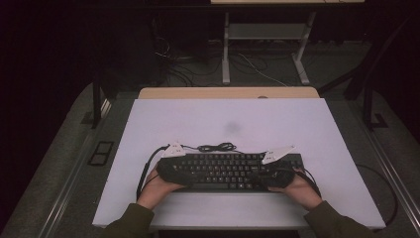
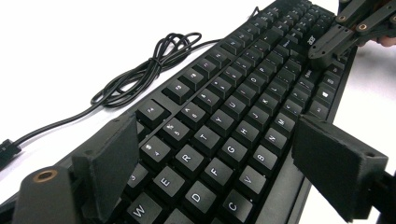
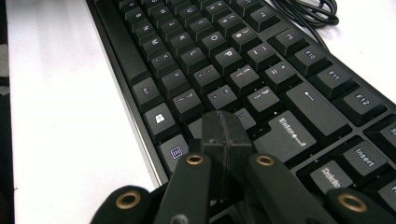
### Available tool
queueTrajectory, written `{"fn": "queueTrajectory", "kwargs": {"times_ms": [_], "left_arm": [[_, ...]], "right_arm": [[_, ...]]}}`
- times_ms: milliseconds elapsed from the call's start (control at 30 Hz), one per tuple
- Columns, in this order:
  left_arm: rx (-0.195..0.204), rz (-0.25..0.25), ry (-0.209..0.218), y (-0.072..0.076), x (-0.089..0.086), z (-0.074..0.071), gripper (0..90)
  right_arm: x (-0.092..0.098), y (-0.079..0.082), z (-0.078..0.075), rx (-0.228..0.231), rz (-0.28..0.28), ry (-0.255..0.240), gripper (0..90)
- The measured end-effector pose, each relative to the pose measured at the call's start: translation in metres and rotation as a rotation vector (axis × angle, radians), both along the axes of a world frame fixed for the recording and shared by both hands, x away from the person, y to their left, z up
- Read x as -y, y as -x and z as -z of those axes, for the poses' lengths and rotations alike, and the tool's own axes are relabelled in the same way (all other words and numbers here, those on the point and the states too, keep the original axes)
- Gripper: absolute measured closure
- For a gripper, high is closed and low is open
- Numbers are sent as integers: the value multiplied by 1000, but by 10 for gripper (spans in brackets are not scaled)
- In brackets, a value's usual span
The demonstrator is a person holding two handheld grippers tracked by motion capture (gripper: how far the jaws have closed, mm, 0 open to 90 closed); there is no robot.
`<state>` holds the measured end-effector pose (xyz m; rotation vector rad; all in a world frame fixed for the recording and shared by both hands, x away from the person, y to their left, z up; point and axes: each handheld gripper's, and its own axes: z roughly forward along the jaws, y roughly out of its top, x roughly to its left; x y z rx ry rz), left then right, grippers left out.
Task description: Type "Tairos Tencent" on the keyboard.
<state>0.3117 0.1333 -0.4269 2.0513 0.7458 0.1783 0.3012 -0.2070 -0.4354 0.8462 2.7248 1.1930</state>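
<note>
White counter (image 1: 208, 121) in a dark room, black keyboard (image 1: 225, 171) lying flat near your edge, its coiled cable (image 1: 217, 147) just behind it. Your left gripper (image 2: 205, 154) straddles the keyboard's left end, jaws wide open, one pad (image 2: 112, 158) at the far edge, the other past the near edge; whether either presses, can't tell. Your right gripper (image 3: 227, 135) has jaws shut together, tip down on the keys left of Enter (image 3: 289, 133)

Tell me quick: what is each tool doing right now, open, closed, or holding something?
Left tool: open, its pads either side of the black plastic computer keyboard; contact cannot be told.
Right tool: closed, empty, tip over the keys.
</note>
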Motion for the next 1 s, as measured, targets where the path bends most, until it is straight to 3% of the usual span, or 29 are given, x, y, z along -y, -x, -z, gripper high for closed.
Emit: {"fn": "queueTrajectory", "kwargs": {"times_ms": [267, 533, 700, 1000], "left_arm": [[-2, -8, 13, -5, 3, -1, 252], [12, -7, -4, -11, 10, 1, 392], [18, 5, -6, -14, 14, 0, 550], [-23, 19, -42, -16, 17, 3, 880]], "right_arm": [[0, 0, 0, 0, -1, 1, 891], [0, 0, 0, 1, -1, 2, 891], [0, 0, 0, 0, 0, 2, 891], [0, 0, 0, 1, 0, 2, 891]]}}
